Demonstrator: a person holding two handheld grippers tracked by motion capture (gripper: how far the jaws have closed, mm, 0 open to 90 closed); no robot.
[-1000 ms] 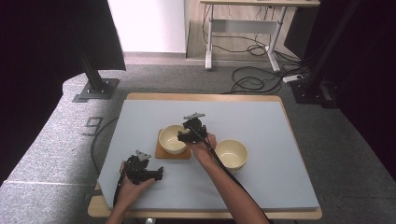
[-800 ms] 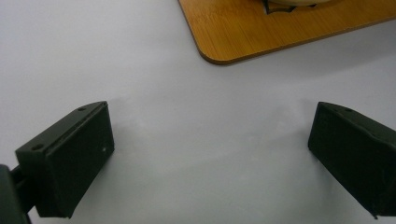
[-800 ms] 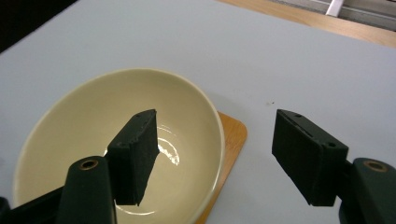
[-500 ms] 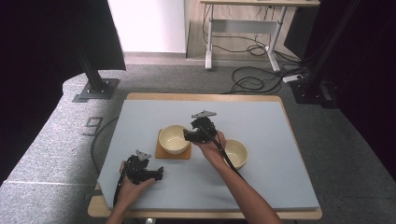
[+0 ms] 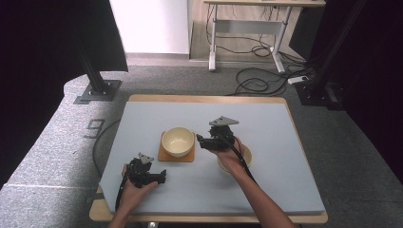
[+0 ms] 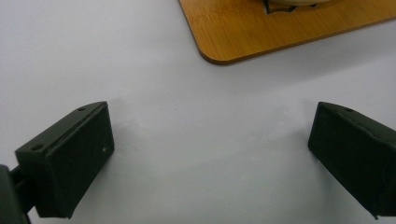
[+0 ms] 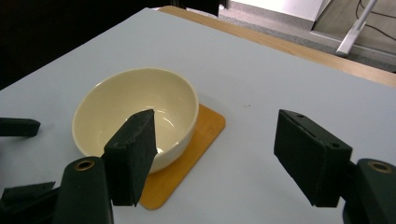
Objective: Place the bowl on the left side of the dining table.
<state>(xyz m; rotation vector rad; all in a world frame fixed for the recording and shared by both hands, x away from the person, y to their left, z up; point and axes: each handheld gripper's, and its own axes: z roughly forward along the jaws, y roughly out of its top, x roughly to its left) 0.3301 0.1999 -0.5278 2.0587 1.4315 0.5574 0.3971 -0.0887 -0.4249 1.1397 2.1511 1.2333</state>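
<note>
right tongs [image 5: 203,141] moved right, off the bowl [image 5: 177,141].

Second cream ceramic bowl [image 5: 244,159] at 3 o'clock of the square wooden coaster [image 5: 164,155] – mostly hidden under the right hand [image 5: 230,154]. Left gripper view – coaster cut off at 12 o'clock edge.

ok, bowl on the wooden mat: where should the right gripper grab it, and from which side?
Grip the rim of the bowl, one jaw inside and one outside the wall. It sits upright and open on the wooden mat, and its curved body looks too wide to span. The right gripper is open beside it, so come from above onto the rim's near right edge.
</note>
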